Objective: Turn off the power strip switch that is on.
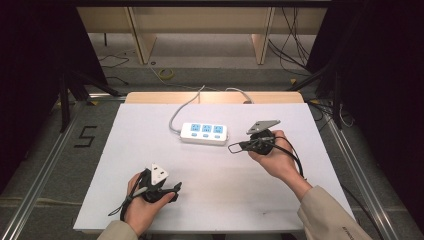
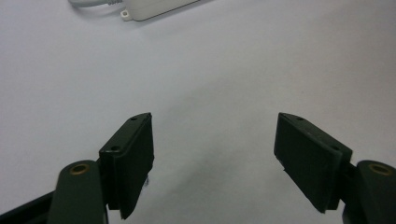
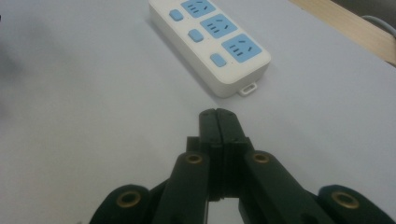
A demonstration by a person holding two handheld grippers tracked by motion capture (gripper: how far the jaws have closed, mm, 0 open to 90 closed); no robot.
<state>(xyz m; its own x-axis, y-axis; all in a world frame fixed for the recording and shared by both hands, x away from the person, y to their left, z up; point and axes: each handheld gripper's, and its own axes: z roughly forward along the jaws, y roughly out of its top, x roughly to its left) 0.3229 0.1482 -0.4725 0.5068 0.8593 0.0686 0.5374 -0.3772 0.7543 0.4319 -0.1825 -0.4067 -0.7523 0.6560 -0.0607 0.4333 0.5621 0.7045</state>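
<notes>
The white plastic power strip with three blue sockets and blue switches (image 1: 204, 133) lies at the upper centre of the high view on the white bench (image 1: 150, 150), its grey cable (image 1: 180, 111) trailing toward the far edge. The right gripper (image 1: 235, 147) hovers just right of it, fingers pressed together and empty. The left gripper (image 1: 176, 191) sits lower left, fingers spread, holding nothing. This looks like the approach; pressing a switch probably comes next, with closed tips aimed squarely at a button.
</notes>
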